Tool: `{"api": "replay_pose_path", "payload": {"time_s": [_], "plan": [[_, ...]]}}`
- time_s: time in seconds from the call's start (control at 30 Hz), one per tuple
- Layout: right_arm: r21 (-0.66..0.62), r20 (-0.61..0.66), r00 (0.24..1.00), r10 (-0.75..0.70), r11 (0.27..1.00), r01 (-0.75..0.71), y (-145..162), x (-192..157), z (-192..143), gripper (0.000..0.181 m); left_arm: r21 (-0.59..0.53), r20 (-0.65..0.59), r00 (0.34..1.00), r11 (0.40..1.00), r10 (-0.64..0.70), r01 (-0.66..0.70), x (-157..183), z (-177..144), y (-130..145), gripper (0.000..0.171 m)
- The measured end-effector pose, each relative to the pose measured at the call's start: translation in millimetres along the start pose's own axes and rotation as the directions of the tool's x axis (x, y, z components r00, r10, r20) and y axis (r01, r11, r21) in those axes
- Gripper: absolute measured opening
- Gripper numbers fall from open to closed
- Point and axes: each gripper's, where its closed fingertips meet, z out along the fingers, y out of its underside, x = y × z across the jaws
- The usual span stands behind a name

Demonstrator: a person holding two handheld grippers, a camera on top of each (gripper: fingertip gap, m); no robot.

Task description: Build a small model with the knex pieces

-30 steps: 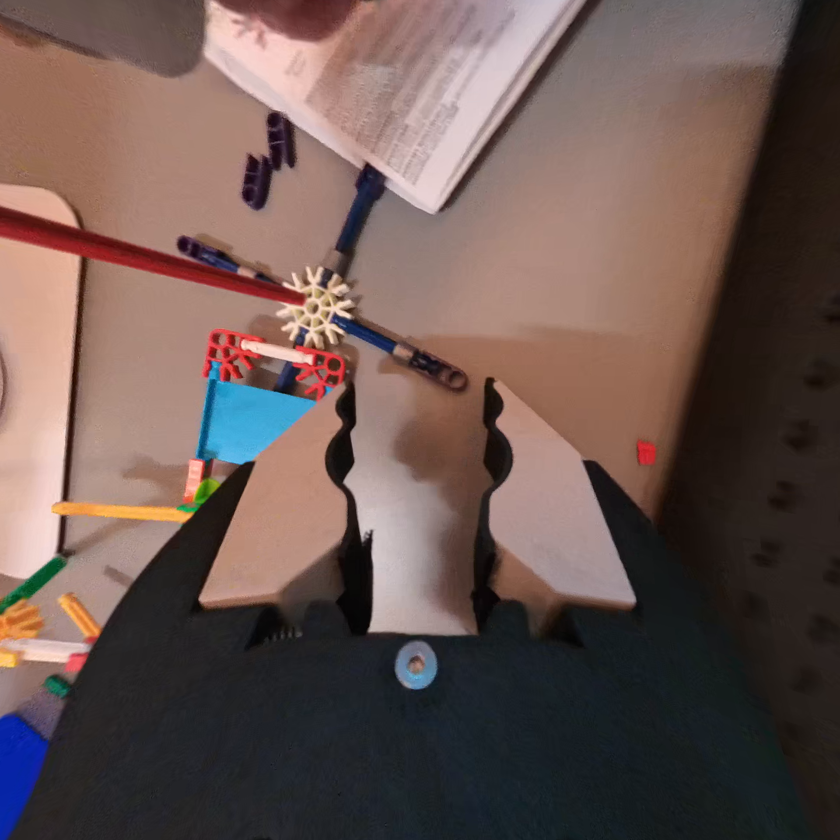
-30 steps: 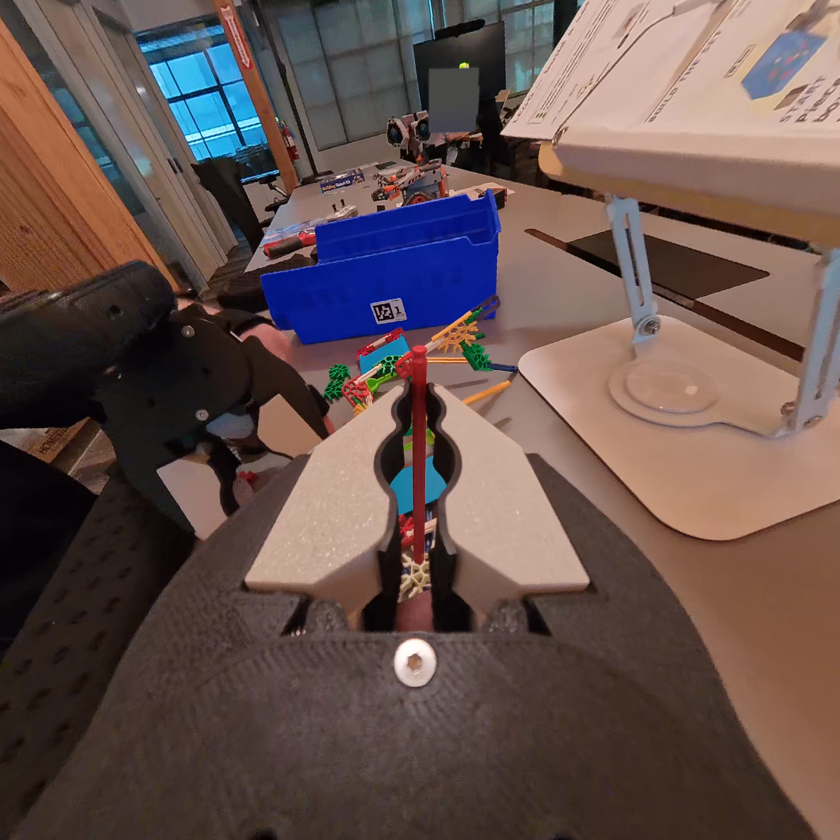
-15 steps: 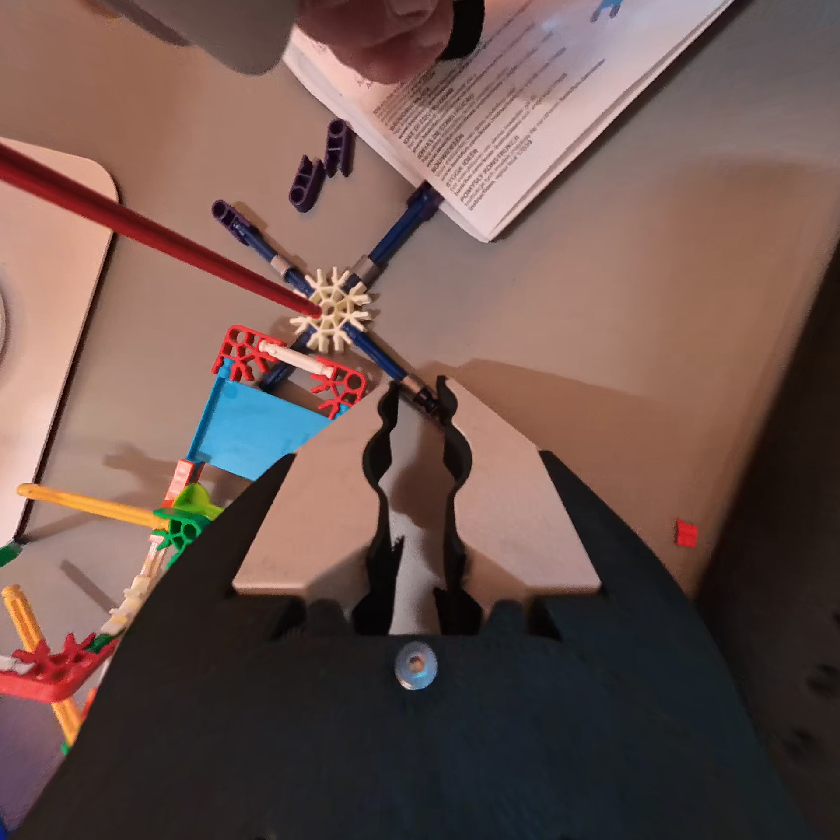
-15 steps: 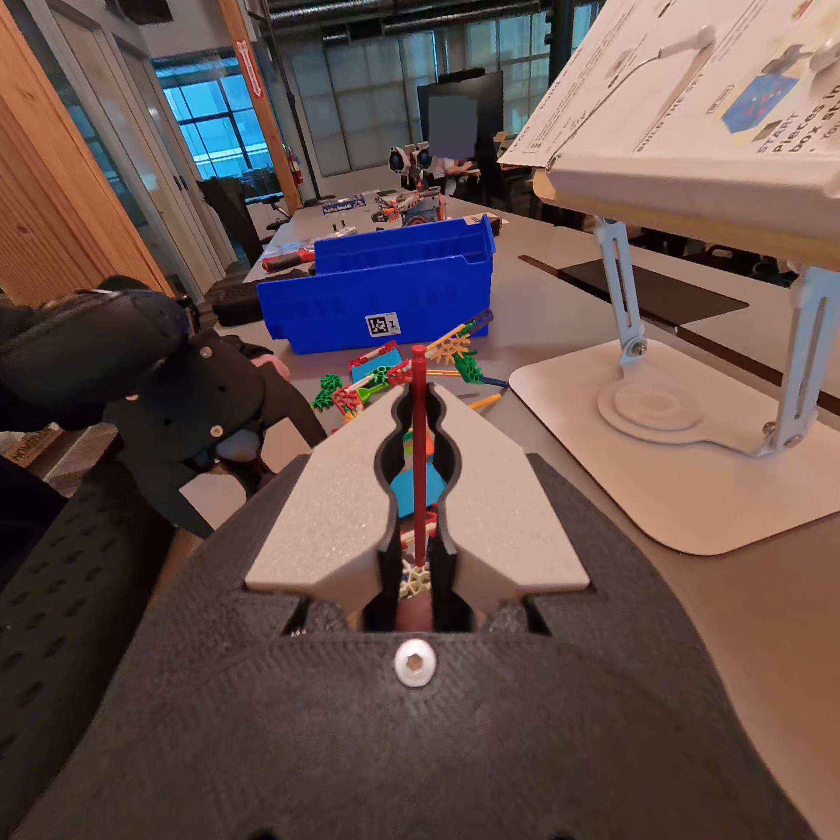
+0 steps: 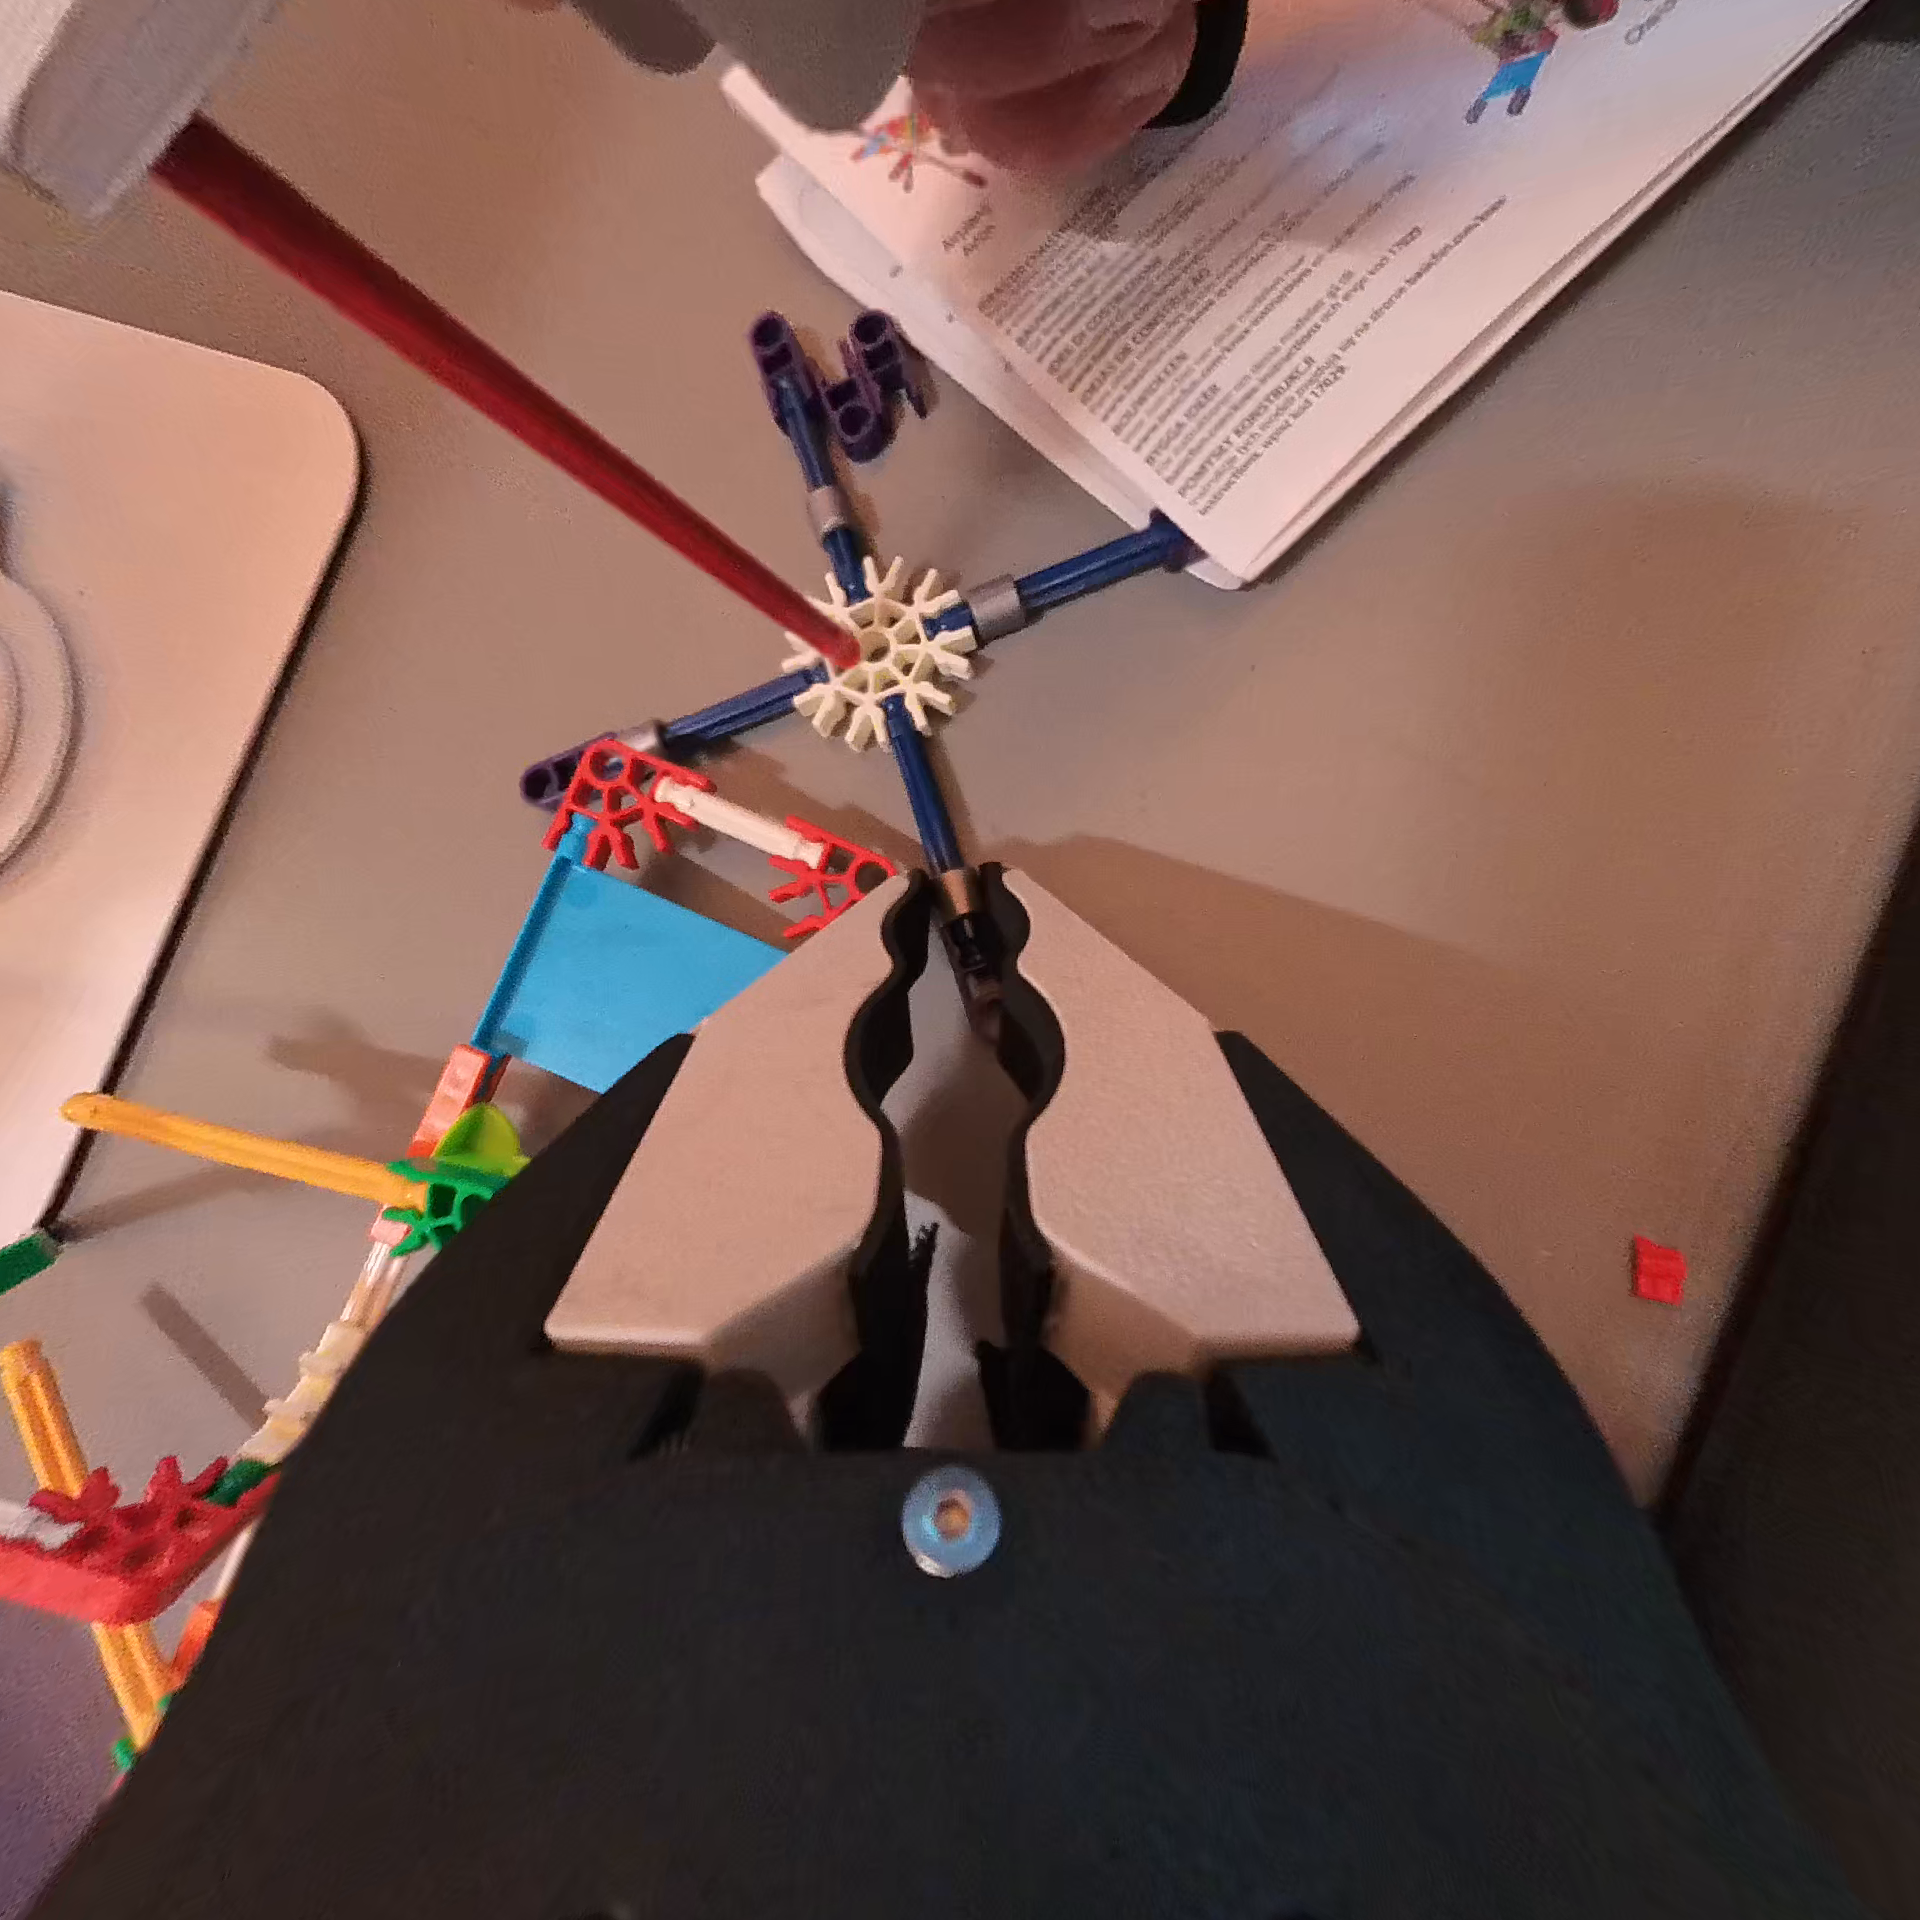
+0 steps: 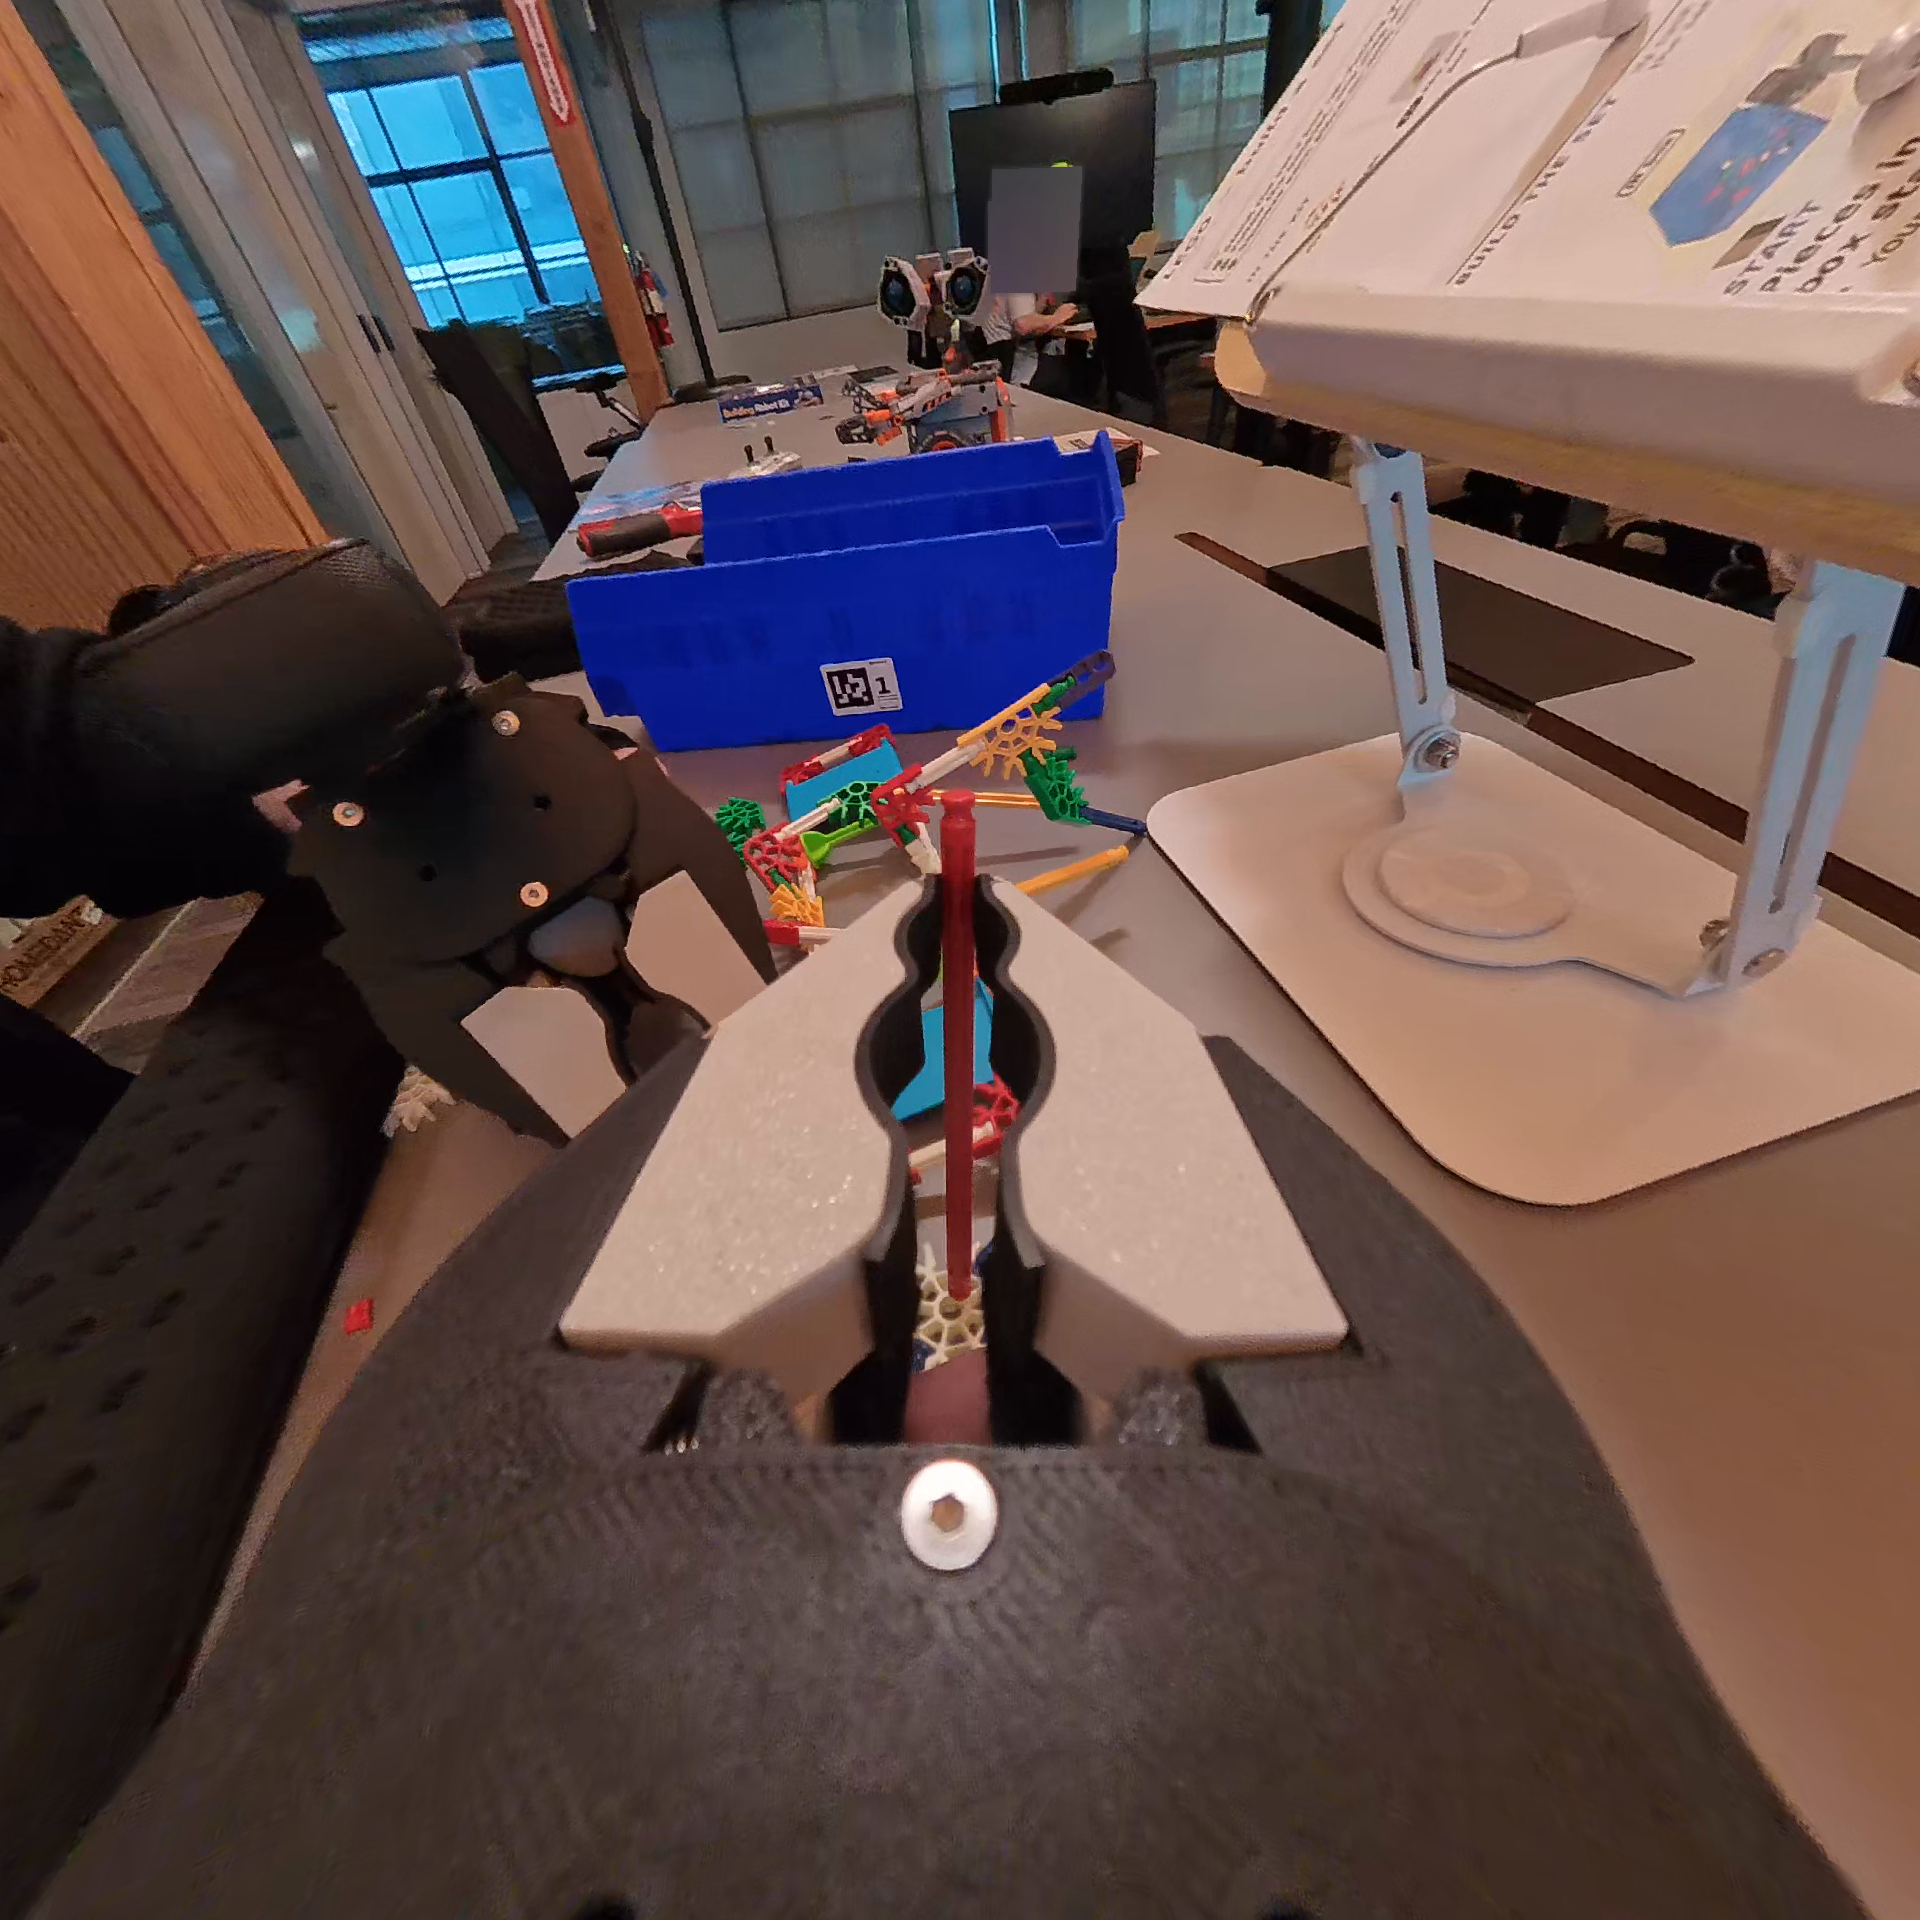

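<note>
On the grey table [image 5: 1351, 831], left fingers [image 5: 790, 1039] pinch a blue rod [image 5: 925, 800]; right fingers [image 6: 790, 1143] pinch a red rod [image 6: 957, 1039].

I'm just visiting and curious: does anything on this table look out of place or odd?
One small thing: a tiny red piece lies alone near the table edge, apart from the colourful toy parts clustered farther left. Also, one blue rod of the white snowflake hub runs under the open booklet. Nothing looks broken or spilled.

Plastic toy parts on a matt tabletop

The red rod [image 5: 488, 387] and white snowflake connector [image 5: 883, 655] look like smooth, slightly glossy plastic; the table [image 5: 1403, 831] is matt grey; the booklet [image 5: 1299, 260] is paper; the blue bin [image 6: 862, 613] is shiny plastic.
</note>
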Motion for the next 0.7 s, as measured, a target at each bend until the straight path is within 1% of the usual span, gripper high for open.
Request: {"api": "replay_pose_path", "payload": {"time_s": [0.13, 0.23, 0.3, 0.43, 0.7], "plan": [[0.026, 0.025, 1.000, 0.002, 1.000, -0.003, -5.7, -3.9, -5.2, 0.002, 0.024, 0.005, 1.000, 1.000, 0.003, -0.003, -2.0, -2.5, -4.4, 0.007], [0.015, 0.027, 1.000, 0.005, 1.000, -0.005, -2.8, -3.0, -5.5, 0.003, 0.043, -0.017, 1.000, 0.999, -0.018, 0.019, -1.2, -3.6, -7.2, 0.007], [0.018, 0.017, 1.000, -0.001, 1.000, 0.000, -3.4, -1.6, -6.3, 0.002, 0.043, 0.002, 1.000, 0.999, -0.010, 0.010, -4.9, -3.4, -6.4, 0.007], [0.037, 0.011, 1.000, 0.004, 0.999, -0.004, -6.9, 1.0, -11.7, 0.002, 0.062, 0.002, 1.000, 0.998, -0.023, 0.023, -7.3, -6.1, -9.6, 0.007], [0.044, 0.032, 0.999, 0.019, 0.999, -0.020, -4.0, -0.4, -11.1, 0.002, 0.084, 0.003, 1.000, 0.996, -0.028, 0.028, -9.0, -8.3, -13.1, 0.007]]}}
